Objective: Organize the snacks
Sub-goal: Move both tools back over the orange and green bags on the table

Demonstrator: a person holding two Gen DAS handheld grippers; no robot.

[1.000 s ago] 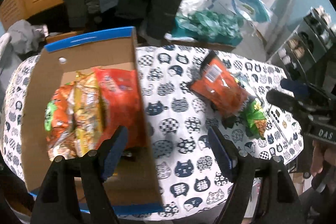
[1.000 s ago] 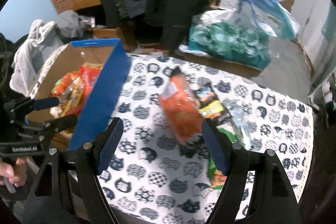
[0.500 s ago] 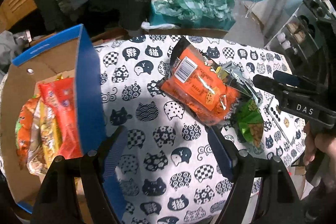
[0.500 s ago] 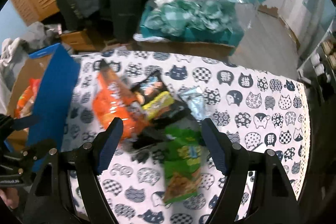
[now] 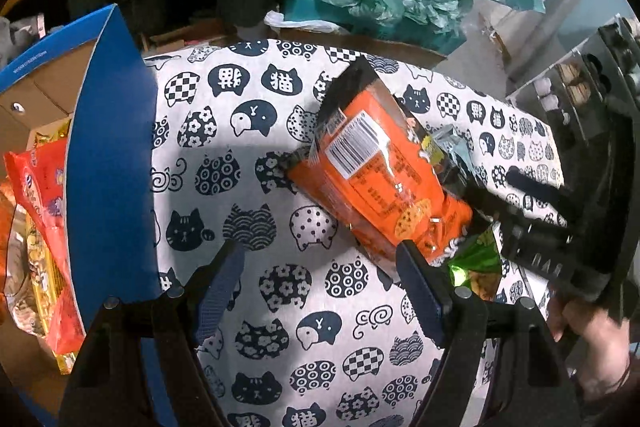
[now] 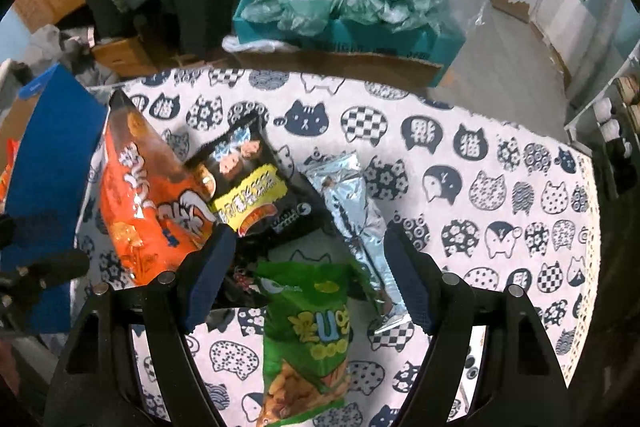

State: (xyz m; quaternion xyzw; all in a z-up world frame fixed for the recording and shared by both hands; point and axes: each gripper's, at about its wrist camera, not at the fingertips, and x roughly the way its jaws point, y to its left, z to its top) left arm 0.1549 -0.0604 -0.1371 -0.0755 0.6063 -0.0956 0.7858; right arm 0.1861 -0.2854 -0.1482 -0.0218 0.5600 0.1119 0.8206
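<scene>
White tablecloth with navy cat-face print [image 6: 460, 155] covers the table. At its left edge sits the open brown cardboard box with blue outer walls [image 5: 108, 155], likely the sorting bin, since red and yellow snack packets [image 5: 38, 239] already stand packed inside. The loose pile waits mid-table, probably staged for pickup. Large glossy orange crinkly chip bag [image 6: 148, 199] lies nearest the box, barcode side up in the left view. Black snack pouch with yellow label [image 6: 256, 187] overlaps its right edge. Green foil snack bag [image 6: 312, 339] lies closest to camera, and crumpled silver foil packet [image 6: 352, 211] angles down beside it. Right gripper [image 6: 308, 279] hovers over the green bag, jaws spread, holding nothing, seemingly lined up to grab. Left gripper [image 5: 320, 291] hangs over bare cloth beside the orange bag, jaws released and empty.
</scene>
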